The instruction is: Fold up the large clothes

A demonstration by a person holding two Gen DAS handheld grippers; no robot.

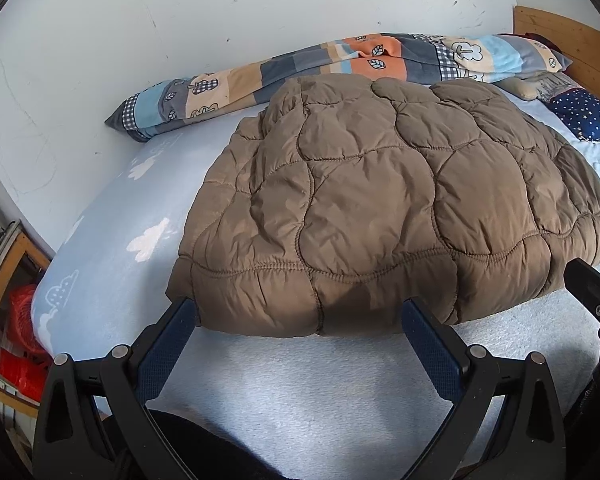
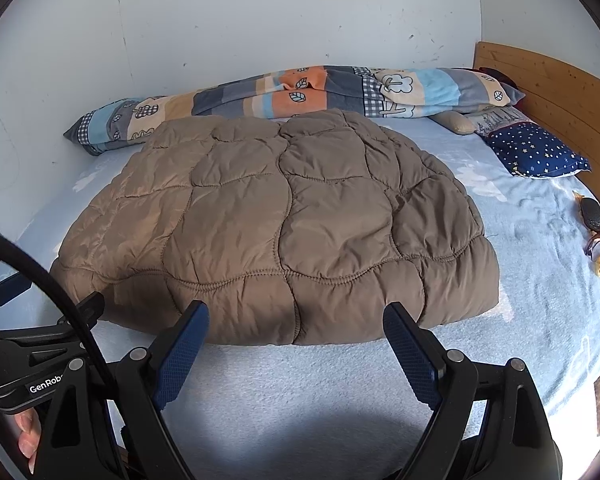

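Brown quilted nylon, puffy and slippery by the look of it, makes up the padded jacket [image 1: 384,208] lying in the middle of the bed's pale blue cloud-print sheet [image 1: 100,240], already doubled into a thick, rounded bundle. Its stitched panels bulge, and its near hem faces both grippers. The left gripper [image 1: 300,320] hovers at that near edge with its jaws spread wide and nothing between them; the right gripper [image 2: 296,320] sits likewise, released and empty, its tips just at the hem.

The step in hand seems to be taking hold of the near edge for another fold. To do it well, I judge each gripper should bite deep enough to catch every layer, since slick padding tends to slide out of a shallow pinch. The two grips should sit well apart along the hem and lift together, so the bundle carries over evenly towards the patchwork blanket roll [image 2: 284,96] by the wall and does not spring open.
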